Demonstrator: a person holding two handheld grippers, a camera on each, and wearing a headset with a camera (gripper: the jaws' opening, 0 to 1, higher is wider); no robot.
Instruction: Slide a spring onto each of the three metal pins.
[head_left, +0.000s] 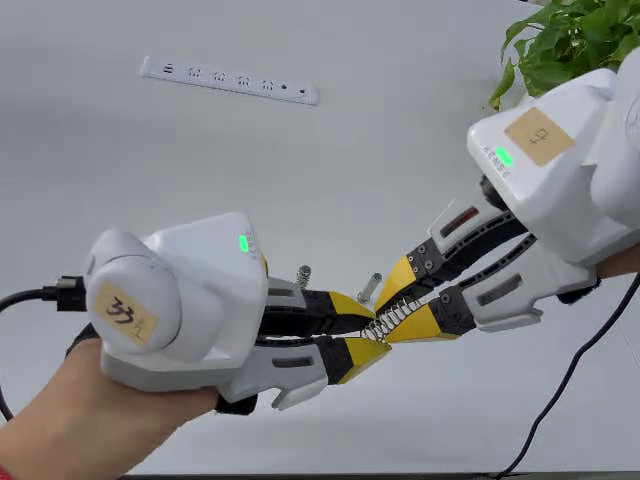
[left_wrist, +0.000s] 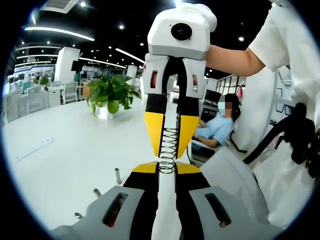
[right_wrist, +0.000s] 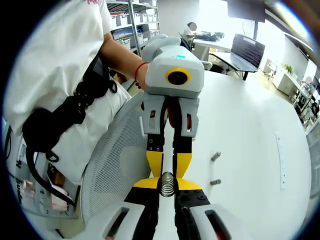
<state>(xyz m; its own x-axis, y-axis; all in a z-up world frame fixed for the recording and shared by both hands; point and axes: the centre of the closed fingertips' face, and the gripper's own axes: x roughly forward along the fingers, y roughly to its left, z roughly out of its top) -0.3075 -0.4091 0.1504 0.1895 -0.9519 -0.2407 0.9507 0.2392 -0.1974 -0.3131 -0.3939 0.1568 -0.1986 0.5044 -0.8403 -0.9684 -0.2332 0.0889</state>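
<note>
Spring (head_left: 397, 316): held above the white counter (head_left: 400, 150), one end pinched by the left hand-held gripper (left_wrist: 168, 168), the other by the right hand-held gripper (right_wrist: 167, 184), tips meeting, near metal pins (head_left: 370, 288) standing on the counter.

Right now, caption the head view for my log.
Left gripper and right gripper hold one spring between them, pins behind.
</note>
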